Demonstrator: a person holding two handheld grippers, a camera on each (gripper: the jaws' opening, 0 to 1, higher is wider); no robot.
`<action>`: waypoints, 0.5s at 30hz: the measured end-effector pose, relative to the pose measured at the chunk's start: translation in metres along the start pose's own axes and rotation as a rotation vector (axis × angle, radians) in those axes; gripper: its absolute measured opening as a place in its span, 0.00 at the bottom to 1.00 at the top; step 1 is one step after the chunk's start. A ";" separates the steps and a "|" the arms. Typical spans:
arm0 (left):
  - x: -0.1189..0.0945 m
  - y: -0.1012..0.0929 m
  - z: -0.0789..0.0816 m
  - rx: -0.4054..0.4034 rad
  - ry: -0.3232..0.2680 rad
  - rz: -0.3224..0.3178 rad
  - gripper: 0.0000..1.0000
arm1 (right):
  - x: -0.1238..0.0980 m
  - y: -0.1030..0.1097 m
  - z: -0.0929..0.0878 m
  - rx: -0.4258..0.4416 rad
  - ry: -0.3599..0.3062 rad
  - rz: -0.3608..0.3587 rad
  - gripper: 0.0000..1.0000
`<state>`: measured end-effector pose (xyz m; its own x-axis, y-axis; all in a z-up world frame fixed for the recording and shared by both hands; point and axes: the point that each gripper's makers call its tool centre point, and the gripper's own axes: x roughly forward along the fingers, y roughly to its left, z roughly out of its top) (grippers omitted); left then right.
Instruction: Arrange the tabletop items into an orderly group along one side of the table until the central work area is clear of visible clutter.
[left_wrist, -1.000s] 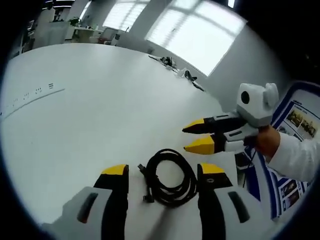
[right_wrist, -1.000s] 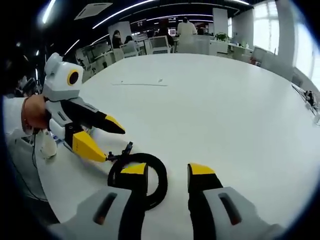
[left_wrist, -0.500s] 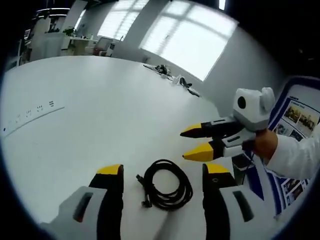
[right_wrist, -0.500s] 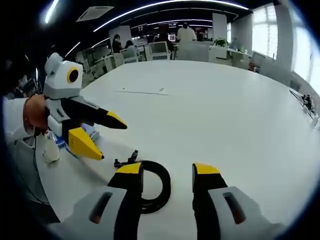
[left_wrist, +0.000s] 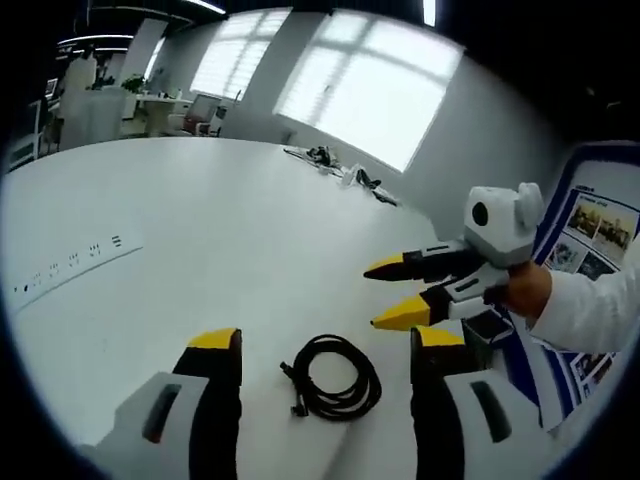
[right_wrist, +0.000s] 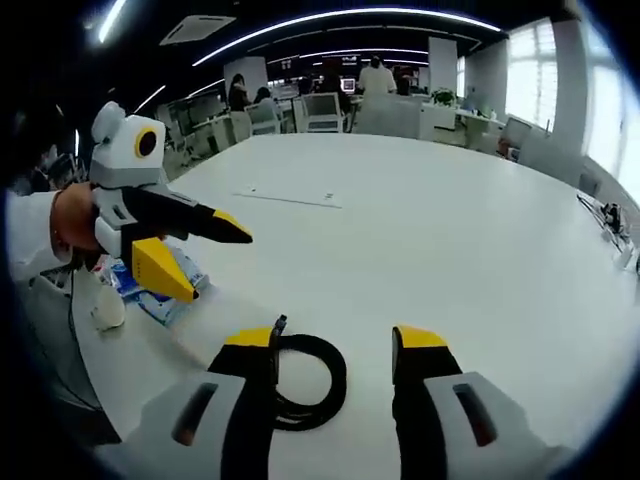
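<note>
A coiled black cable (left_wrist: 336, 376) lies flat on the white table (left_wrist: 200, 230) near its edge. My left gripper (left_wrist: 326, 340) hovers over it, open, with the coil low between its jaws and nothing gripped. The right gripper (left_wrist: 389, 293) comes in from the right, open, with its yellow tips just above and to the right of the coil. In the right gripper view the cable (right_wrist: 339, 373) lies between my right gripper's (right_wrist: 335, 338) spread jaws, partly behind the left one. The left gripper (right_wrist: 212, 263) points in from the left, open and apart from the cable.
A blue packet (right_wrist: 165, 297) and a white object (right_wrist: 105, 312) sit at the table edge on the left. Small dark items (left_wrist: 340, 166) lie at the far side under the windows. A marked strip (left_wrist: 70, 266) crosses the tabletop. A blue poster board (left_wrist: 590, 235) stands beside the table.
Both grippers have drawn back a little from the cable, so it looks smaller and lower between the jaws. The cable lies where it was. Both grippers stay open.
</note>
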<state>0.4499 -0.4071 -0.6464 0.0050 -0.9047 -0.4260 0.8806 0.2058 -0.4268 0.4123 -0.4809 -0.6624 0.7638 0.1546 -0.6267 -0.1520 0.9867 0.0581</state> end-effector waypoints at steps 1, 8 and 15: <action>-0.002 -0.002 0.002 0.004 -0.008 -0.004 0.71 | -0.001 0.001 0.002 -0.001 -0.002 0.001 0.46; -0.017 -0.006 0.010 0.036 -0.024 0.003 0.73 | -0.007 0.011 0.015 -0.011 -0.032 0.013 0.49; -0.036 -0.011 0.020 0.059 -0.051 0.011 0.75 | -0.011 0.027 0.023 -0.029 -0.045 0.034 0.53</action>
<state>0.4496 -0.3840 -0.6099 0.0376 -0.9206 -0.3887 0.9069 0.1948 -0.3737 0.4137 -0.4550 -0.6362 0.7852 0.1907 -0.5891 -0.1960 0.9790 0.0557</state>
